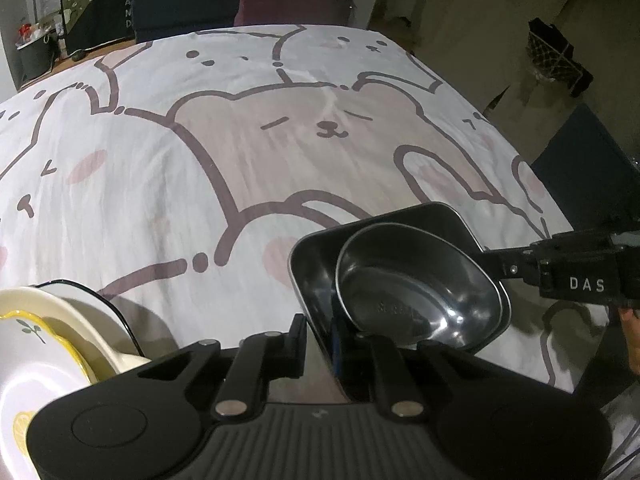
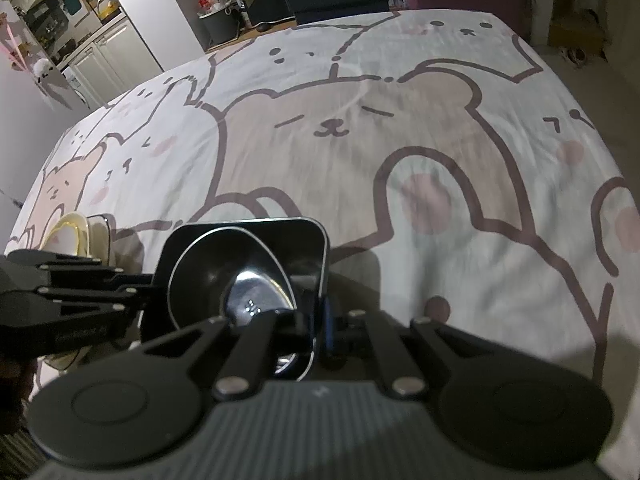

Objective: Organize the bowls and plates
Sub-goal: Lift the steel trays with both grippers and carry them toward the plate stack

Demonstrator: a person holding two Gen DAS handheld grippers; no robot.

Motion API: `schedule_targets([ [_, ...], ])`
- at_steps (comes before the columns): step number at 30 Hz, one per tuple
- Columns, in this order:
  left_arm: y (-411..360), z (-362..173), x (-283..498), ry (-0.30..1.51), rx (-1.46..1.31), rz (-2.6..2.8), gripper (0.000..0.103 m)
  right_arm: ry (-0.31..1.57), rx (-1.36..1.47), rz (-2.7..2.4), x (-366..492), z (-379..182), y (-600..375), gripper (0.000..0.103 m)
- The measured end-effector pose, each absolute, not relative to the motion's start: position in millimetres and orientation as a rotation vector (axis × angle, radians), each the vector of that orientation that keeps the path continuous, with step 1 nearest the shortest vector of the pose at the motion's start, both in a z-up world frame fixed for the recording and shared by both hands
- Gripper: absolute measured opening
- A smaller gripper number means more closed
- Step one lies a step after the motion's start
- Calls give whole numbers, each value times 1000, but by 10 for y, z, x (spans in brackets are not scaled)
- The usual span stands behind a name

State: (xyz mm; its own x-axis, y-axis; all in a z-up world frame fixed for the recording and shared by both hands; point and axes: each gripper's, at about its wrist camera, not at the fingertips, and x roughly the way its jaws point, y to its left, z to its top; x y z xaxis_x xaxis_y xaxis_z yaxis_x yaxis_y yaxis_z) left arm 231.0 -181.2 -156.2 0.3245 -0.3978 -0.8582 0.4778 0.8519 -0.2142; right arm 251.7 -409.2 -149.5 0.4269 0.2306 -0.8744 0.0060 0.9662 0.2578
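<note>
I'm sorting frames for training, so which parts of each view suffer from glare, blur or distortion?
Left wrist view: dim room, fisheye bends the cloth edges; glare streaks inside the round bowl; white plates at lower left bright but readable. Right wrist view: cloth print is smeared at right; a bright spot in the bowl bottom; the square tray is nearly featureless black.

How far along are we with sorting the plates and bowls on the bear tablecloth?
Looks done: the round metal bowl already sits inside the square dark dish. In hand: the left gripper and the right gripper are each clamped on that dish's rim from opposite sides. Probably left: the dish pair still needs a resting spot, perhaps near the cream and yellow plates stacked beside it on the tablecloth.
</note>
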Motion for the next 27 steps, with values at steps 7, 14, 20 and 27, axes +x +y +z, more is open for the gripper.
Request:
schedule_targets([
  [7, -1819, -1565, 2320, 1108, 79, -567, 13, 1141, 170, 145, 2579, -1501, -4016, 7],
  [14, -1811, -1566, 2331, 1122, 21, -583, 12, 1164, 126, 136, 2614, -1535, -3951, 7],
  [20, -1868, -1587, 2349, 1149, -69, -608, 12, 1178, 136, 94, 2571, -1517, -4090, 7],
  [27, -1906, -1644, 2370, 1180, -143, -593, 12, 1182, 169, 68, 2466, -1539, -4253, 7],
])
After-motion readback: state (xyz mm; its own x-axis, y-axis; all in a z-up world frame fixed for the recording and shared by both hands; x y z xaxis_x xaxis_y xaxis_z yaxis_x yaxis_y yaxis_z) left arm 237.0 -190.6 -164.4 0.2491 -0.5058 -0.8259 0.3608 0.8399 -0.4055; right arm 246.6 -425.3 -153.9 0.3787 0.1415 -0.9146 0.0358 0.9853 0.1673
